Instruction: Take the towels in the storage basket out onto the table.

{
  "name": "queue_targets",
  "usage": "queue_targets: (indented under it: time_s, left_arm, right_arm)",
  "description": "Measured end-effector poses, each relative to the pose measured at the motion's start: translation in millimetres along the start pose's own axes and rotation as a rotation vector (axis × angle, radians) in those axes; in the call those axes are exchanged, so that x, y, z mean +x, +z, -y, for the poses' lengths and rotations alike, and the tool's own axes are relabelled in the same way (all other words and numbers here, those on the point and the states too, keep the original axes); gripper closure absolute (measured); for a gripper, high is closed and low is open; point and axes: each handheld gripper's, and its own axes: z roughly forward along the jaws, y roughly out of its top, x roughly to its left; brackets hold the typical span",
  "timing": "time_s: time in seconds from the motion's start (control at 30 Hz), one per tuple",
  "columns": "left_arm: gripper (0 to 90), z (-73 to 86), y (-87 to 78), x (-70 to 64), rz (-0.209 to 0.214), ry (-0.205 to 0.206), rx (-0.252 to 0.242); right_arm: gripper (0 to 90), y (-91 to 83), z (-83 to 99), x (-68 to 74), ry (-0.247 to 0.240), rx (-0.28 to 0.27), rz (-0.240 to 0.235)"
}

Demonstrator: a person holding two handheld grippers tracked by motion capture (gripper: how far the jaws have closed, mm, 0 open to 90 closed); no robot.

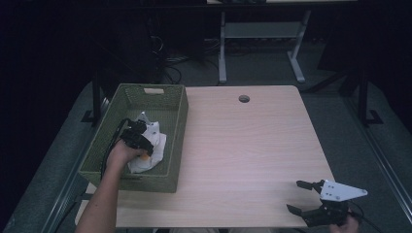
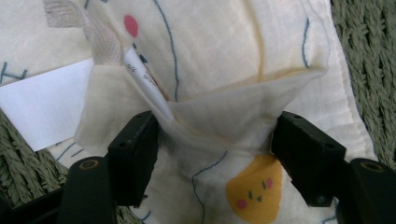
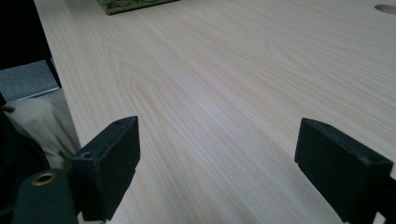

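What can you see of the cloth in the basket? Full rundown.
The cloth is cream, soft, thin woven fabric printed with blue lines, a red dot and a yellow blob with a small face. It has a stitched hem, a woven tape loop and a white label. It lies bunched and folded inside the green woven basket, toward its near end. The left gripper has a raised fold between its jaws, which stand either side, not fully closed.

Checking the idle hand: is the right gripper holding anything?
No. In the right gripper view its fingers stand wide apart over the bare wooden table, with nothing between them.
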Motion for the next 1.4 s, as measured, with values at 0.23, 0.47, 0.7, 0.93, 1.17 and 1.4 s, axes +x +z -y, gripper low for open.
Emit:
queue_targets:
  time_s: [0.23, 0.47, 0.7, 0.93, 1.17, 1.4]
  left_arm:
    - [39.5, -0.7, 2.7, -3.8, -0.053, 0.021, -0.003]
    - [43.2, -1.0, 3.1, -5.5, -0.067, 0.020, -0.005]
    - [55.1, 1.7, 1.0, -0.2, -0.057, 0.017, -0.027]
    - [71.3, -0.3, -1.4, -2.3, -0.078, 0.033, -0.028]
    - [73.7, 7.5, -8.9, 5.6, -0.021, 0.013, -0.087]
    - [73.8, 13.2, -36.8, 6.6, 0.049, 0.000, -0.181]
  right_arm:
    - [13.8, 0.3, 0.9, -0.8, 0.006, 0.000, 0.000]
    - [13.8, 0.0, 1.3, -1.1, 0.007, -0.002, 0.000]
    - [13.8, 2.7, 0.4, -1.3, 0.004, 0.007, 0.000]
    - [13.8, 3.0, 0.5, 0.0, 0.002, 0.007, 0.006]
    - [13.8, 3.7, 0.8, -0.4, 0.001, 0.015, 0.011]
    - [13.8, 5.1, 0.6, -0.1, -0.004, 0.021, 0.018]
